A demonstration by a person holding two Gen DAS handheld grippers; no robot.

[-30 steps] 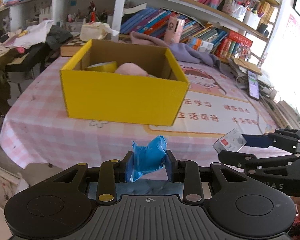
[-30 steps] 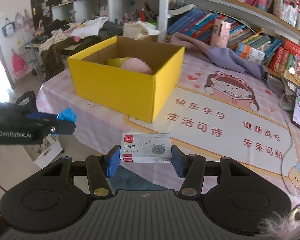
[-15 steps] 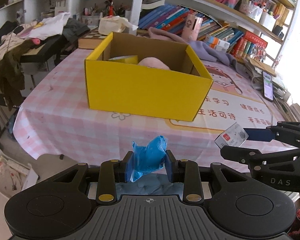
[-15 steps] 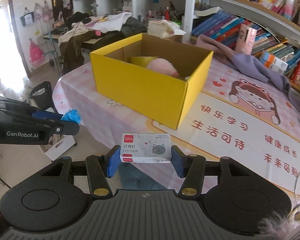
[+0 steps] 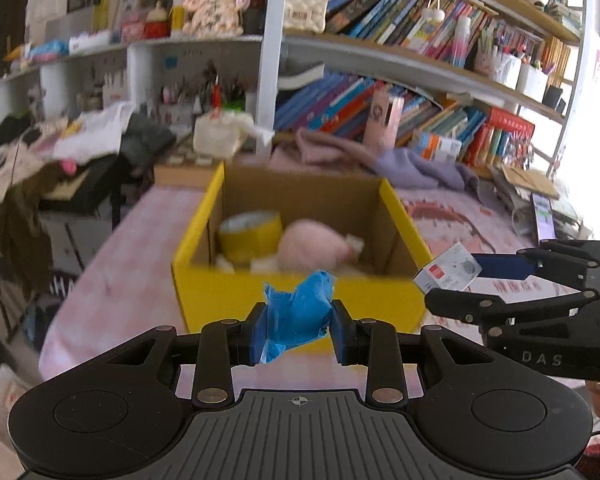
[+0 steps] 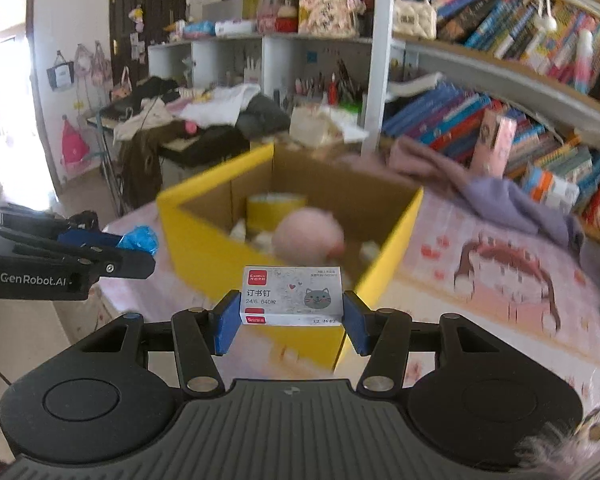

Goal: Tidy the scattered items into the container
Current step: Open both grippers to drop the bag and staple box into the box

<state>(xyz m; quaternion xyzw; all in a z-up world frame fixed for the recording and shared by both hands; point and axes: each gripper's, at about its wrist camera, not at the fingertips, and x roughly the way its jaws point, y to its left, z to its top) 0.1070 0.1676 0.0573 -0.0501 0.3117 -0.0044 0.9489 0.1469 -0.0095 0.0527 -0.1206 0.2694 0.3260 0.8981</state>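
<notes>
Both grippers loaded and poised at the near side of the yellow box.

The left gripper (image 5: 296, 320) has its blue pads closed most of the way onto a crumpled blue wrapper (image 5: 298, 314), and the right gripper (image 6: 291, 314) is clamped at a wider spread across the ends of a small staple box (image 6: 292, 296), held flat with its label up. I'd guess each piece is pinched at the fingertips so it can drop cleanly once the fingers part. Both are held above the table, on the near side of the yellow box (image 5: 300, 304), the wrapper before the middle of its front wall, the staples off its near right corner. Inside the yellow box lie a roll of yellow tape (image 5: 250, 236) and a pink plush (image 5: 312, 246). Neither piece looks to be over the opening yet.
</notes>
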